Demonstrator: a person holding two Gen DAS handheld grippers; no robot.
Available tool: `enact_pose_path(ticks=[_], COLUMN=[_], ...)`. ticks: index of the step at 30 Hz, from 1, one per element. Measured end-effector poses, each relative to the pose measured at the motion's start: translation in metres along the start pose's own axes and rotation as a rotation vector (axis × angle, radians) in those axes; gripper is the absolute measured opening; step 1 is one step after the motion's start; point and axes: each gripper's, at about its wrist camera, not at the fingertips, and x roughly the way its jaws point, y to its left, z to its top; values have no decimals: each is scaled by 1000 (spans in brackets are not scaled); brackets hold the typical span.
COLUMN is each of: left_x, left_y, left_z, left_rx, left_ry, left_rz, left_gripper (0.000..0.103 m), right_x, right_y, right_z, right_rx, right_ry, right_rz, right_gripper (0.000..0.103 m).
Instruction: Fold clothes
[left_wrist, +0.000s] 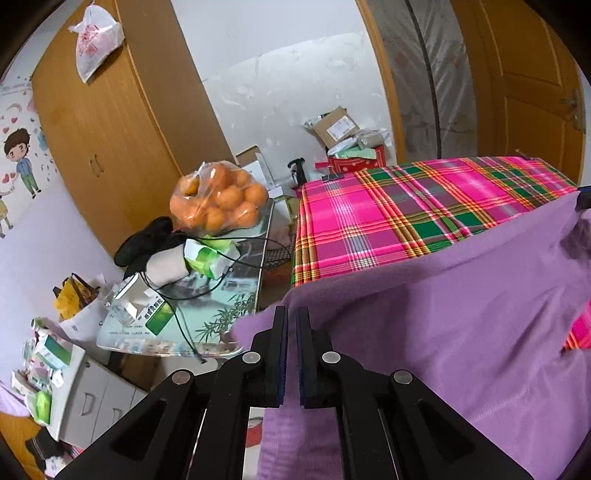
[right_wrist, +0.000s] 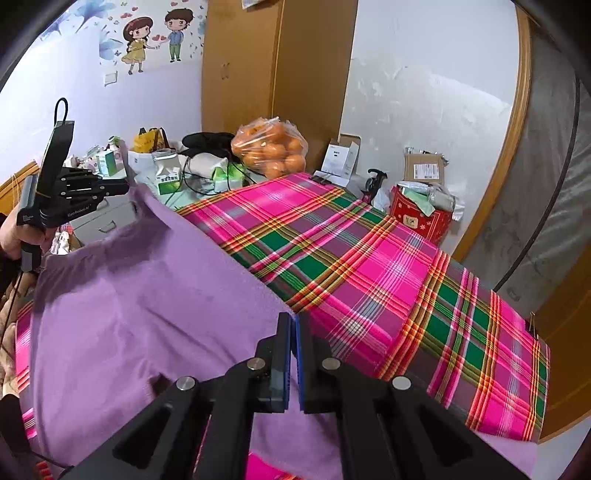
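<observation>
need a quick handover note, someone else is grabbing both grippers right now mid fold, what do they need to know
Left gripper: shut on one corner of the purple garment.
Right gripper: shut on the garment's edge at the other end.
Garment: its gripped edge is lifted off the plaid cloth that covers the table, stretched between the two grippers; the rest drapes down towards the near side.
Done: both ends gripped and raised.
Left: carry the held edge over to make the fold, lay it flat, release. No finished fold shows yet.
Nearby: bag of oranges and clutter beyond the left side.

A bag of oranges (left_wrist: 218, 201) sits on a cluttered glass table (left_wrist: 207, 317) beside a wooden wardrobe (left_wrist: 107, 122).
</observation>
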Motion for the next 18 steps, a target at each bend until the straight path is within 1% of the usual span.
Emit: enact_pose_path(ticks=[8, 12, 13, 15, 17, 18], left_x=[-38, -45, -46, -44, -39, -36], left_y=[18, 23, 24, 24, 21, 20], left_z=[-19, -31, -34, -39, -41, -41], left_rx=[-58, -88, -95, -105, -109, -108], left_ry=[-42, -34, -30, -8, 20, 31], left_rz=[-2, -55, -71, -103, -125, -129], left_gripper=[4, 4, 6, 6, 12, 19], right_x=[-36, -44, -45, -41, -37, -35], right_y=[21, 31, 34, 36, 39, 40], right_z=[-13, -21, -24, -33, -41, -46], right_rx=[-18, -29, -28, -24, -20, -18], right_ry=[-28, -27, -23, -4, 15, 25], right_rz=[-1, 3, 5, 18, 31, 37], right_gripper=[3, 3, 3, 3, 3, 3])
